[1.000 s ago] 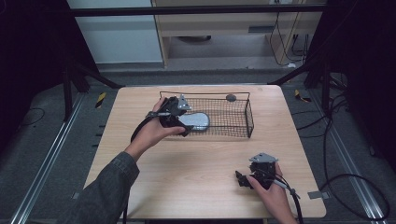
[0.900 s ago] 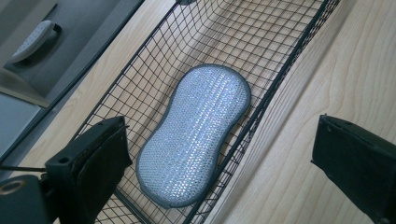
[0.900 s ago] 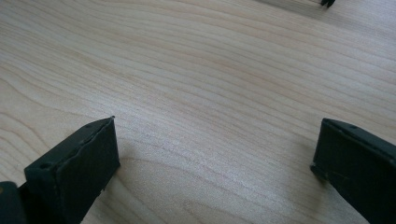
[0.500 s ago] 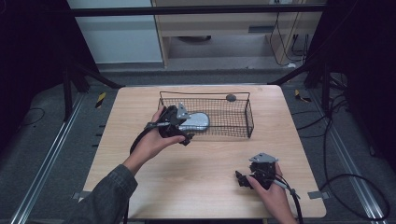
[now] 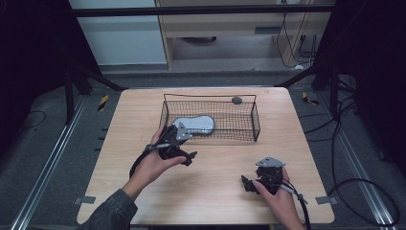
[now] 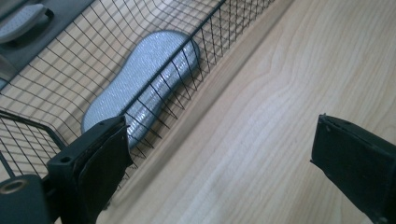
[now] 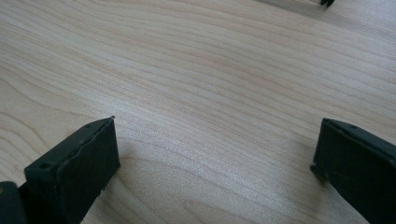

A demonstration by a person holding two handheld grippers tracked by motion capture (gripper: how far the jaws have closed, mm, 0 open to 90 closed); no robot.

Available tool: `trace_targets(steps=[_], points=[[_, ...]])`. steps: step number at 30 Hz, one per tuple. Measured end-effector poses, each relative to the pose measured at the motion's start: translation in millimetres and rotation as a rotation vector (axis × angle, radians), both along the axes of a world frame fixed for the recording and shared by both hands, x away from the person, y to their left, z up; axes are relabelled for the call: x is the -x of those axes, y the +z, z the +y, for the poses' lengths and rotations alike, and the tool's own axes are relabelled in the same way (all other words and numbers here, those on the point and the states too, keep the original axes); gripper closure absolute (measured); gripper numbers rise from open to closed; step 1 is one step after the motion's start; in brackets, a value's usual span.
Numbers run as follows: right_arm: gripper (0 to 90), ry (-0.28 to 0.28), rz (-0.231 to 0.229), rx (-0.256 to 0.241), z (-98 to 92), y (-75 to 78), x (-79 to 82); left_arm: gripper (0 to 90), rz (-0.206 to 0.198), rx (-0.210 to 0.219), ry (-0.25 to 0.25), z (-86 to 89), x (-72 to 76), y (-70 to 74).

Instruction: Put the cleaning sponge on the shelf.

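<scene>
A silver-grey peanut-shaped pad (image 5: 194,124) lies inside the black wire basket (image 5: 253,117) at its left end; it shows behind the mesh in the left gripper view (image 6: 140,88). My left gripper (image 5: 184,151) is open and empty, just outside the basket's front left corner, low over the wooden table (image 5: 215,191). In the left gripper view its jaws (image 6: 224,158) stand wide apart over bare wood. My right gripper (image 5: 249,184) rests near the table's front right, open with nothing between its jaws (image 7: 215,163).
A small dark round object (image 5: 236,100) sits at the basket's back rim. The basket's wire wall (image 6: 196,60) runs right beside my left jaw. Table edges are near my right hand; dark floor, rails and cables surround the table.
My left gripper has pulled back out of the basket toward the near side, leaving the grey pad lying inside. The right gripper has stayed put.
</scene>
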State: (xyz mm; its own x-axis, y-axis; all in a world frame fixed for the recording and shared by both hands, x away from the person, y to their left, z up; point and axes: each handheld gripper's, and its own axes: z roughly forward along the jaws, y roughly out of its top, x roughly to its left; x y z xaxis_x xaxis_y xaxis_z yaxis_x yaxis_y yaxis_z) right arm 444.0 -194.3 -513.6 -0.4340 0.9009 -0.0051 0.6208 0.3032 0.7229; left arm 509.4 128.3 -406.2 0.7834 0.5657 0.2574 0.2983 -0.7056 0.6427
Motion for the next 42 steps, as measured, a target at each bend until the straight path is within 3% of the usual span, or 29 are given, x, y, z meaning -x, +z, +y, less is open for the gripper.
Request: trace_targets(steps=[11, 16, 22, 33, 42], points=[[0.4, 0.002, 0.003, -0.005, 0.0, 0.2, 0.3, 3.9, 0.041, 0.014, 0.029, 14.5, 11.6, -26.2], [0.4, 0.003, 0.001, -0.003, -0.1, 0.1, 0.3, 4.0, 0.082, 0.044, 0.076, 31.1, 13.5, -46.3], [0.4, 0.003, 0.001, -0.003, 0.0, 0.1, 0.3, 4.2, 0.101, 0.044, 0.141, 53.4, 12.6, -61.5], [0.4, 0.004, 0.001, -0.004, 0.0, 0.1, 0.5, 4.2, 0.112, 0.047, 0.254, 95.7, 8.3, -76.5], [0.4, 0.005, 0.000, -0.004, -0.1, 0.0, 0.4, 4.0, 0.126, 0.068, 0.314, 116.5, 0.2, -86.6]])
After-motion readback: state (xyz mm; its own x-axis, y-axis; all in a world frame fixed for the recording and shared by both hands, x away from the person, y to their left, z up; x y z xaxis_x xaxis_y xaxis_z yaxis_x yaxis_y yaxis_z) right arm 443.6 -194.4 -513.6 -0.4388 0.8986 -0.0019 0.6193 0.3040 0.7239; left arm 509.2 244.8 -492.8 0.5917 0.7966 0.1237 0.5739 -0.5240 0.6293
